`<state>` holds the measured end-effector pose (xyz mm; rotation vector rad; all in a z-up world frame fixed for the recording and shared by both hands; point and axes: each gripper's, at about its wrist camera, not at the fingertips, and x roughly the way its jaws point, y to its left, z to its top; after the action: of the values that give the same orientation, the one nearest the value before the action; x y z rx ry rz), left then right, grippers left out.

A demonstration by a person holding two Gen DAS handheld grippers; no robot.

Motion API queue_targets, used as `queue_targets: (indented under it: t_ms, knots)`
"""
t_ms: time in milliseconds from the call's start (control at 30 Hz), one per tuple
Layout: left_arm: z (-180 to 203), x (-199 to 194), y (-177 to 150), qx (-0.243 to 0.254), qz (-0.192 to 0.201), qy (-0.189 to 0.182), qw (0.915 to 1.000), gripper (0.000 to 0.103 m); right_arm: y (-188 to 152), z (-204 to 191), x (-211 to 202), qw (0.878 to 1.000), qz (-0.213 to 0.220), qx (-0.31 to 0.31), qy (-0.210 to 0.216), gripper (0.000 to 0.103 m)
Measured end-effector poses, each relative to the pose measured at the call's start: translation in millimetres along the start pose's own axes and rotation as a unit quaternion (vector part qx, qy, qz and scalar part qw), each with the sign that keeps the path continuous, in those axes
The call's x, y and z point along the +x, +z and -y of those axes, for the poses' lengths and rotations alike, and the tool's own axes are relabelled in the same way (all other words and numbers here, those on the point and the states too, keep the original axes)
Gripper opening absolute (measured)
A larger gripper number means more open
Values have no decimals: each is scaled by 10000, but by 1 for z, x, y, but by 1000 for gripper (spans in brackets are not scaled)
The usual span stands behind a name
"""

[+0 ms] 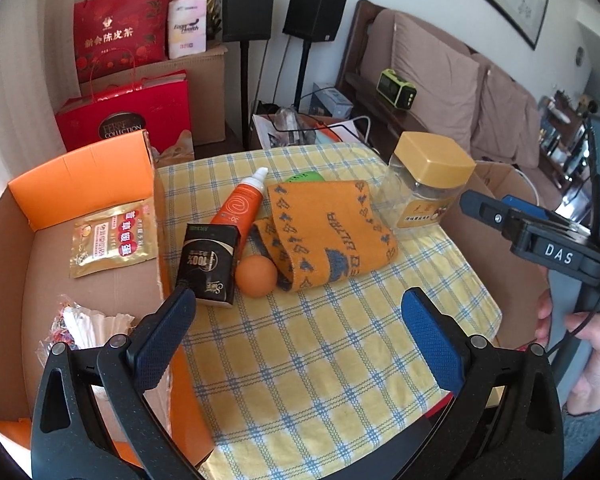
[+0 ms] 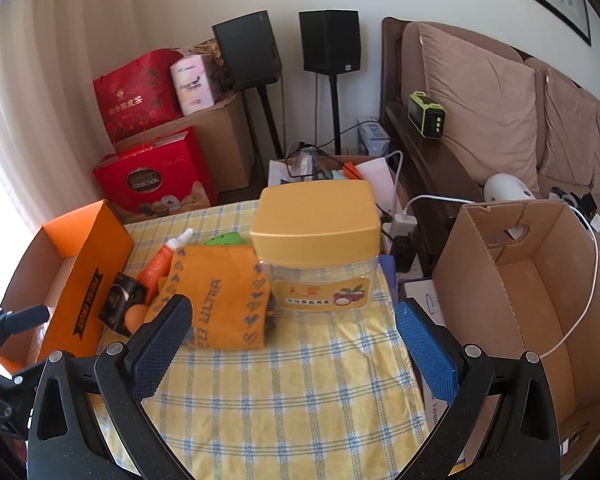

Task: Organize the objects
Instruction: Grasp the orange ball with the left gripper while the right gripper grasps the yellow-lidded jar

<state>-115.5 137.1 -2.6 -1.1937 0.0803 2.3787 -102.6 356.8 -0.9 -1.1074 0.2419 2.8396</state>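
Both tools hang empty above the near edge of the bench. The left tool (image 1: 296, 320) has its jaws spread wide with nothing between them, aimed at the cluster of small items; the right tool (image 2: 292, 328) is likewise spread to its fullest, empty, and faces the clear plastic jar with a yellow lid (image 2: 320, 252).

Still on the checked yellow cloth (image 1: 320, 360) covering the bench, and so apparently unsorted: the orange ball (image 1: 256, 276), touching the black carton (image 1: 210, 264); the orange tube with a white cap (image 1: 242, 204) lying behind them; the folded orange towel (image 1: 324, 232) just beside the ball; a green object (image 1: 304, 177), mostly hidden behind the towel; and the jar at the far right corner.

Left of the bench, the orange-flapped cardboard box (image 1: 80, 176) already holds a gold foil packet (image 1: 114, 242) and some crinkled wrappers (image 1: 80, 328). To the right, the plain cardboard box (image 2: 540, 280) shows no sorted item, only a white cable (image 2: 580, 312) draped across it.

Judgement: the sorting is at an early stage, with about six items left to box; which box suits which item cannot be told.
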Motion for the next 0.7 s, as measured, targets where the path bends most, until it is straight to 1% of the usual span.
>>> queue_targets:
  t_ms: [100,233,367,433,500,533,600,633,700]
  knots:
    - [3,6,1,-11,-25,-21,10000,103,3,8,5,9999,51,58,-66,102]
    - [6,12,4,110,-69,22,9999,103,8,14,15,9998,75,100,-123,102]
    - [-1,17,14,224,-244,90,9994,103,13,15,25,9998,100,44,-180,102]
    - [-3,21,22,398,-426,144,9982,102,16,15,30,9997,113,10,-201,102]
    - [-3,28,28,650,-639,216,9956,97,18,15,35,9997,108,3,-210,102]
    - [-1,33,31,830,-827,263,9928,95,20,16,38,9997,104,14,-207,102]
    - [1,43,34,1085,-1125,344,9871,88,23,16,42,9998,98,55,-172,102]
    - [1,48,35,1169,-1232,377,9848,86,25,17,44,9998,95,93,-139,102]
    - [1,59,36,1255,-1415,465,9808,76,27,17,48,9998,66,160,-103,102]
